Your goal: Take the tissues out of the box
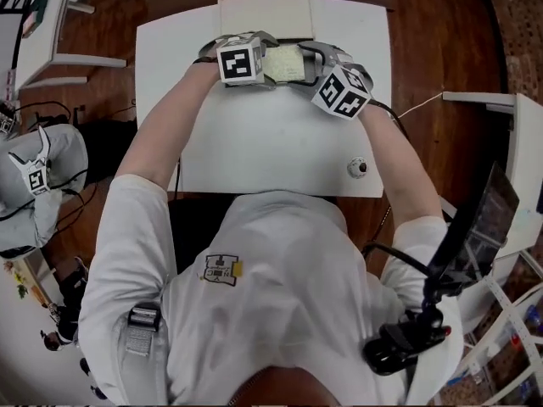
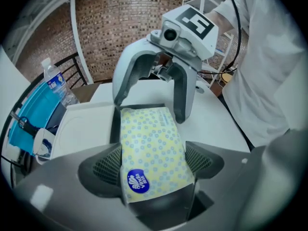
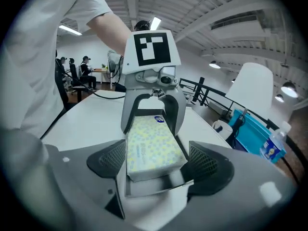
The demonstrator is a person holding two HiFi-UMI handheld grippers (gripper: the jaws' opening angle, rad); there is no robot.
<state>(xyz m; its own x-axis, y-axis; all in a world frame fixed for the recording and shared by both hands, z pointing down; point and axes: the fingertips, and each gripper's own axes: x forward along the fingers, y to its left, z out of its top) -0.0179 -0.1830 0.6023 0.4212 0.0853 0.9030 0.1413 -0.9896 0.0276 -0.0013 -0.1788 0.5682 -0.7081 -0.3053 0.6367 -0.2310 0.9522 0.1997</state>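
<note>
The tissue pack (image 3: 154,146) is not clear of the box (image 3: 153,187) yet: in both gripper views it lies lengthwise over the box's dark inside, in the middle of the white worktop (image 1: 254,151). The left tool (image 2: 153,162) is clamped on one end of it, both pads pressed into the soft wrapper. The right tool (image 3: 156,160) stands wide apart astride the other end, with a gap on each side of the pack, so it grips nothing.

The lift therefore hangs on a single pinch at one end, and that is the weak spot. The pack is soft, so the free end may sag or swing down and catch on the box wall. Nothing pins the box either – it looks light, and it could ride up with the pack or slide across the worktop. A harder squeeze would only crumple the wrapper. The two tools also sit nose to nose, so a hasty pull could knock one against the other
</note>
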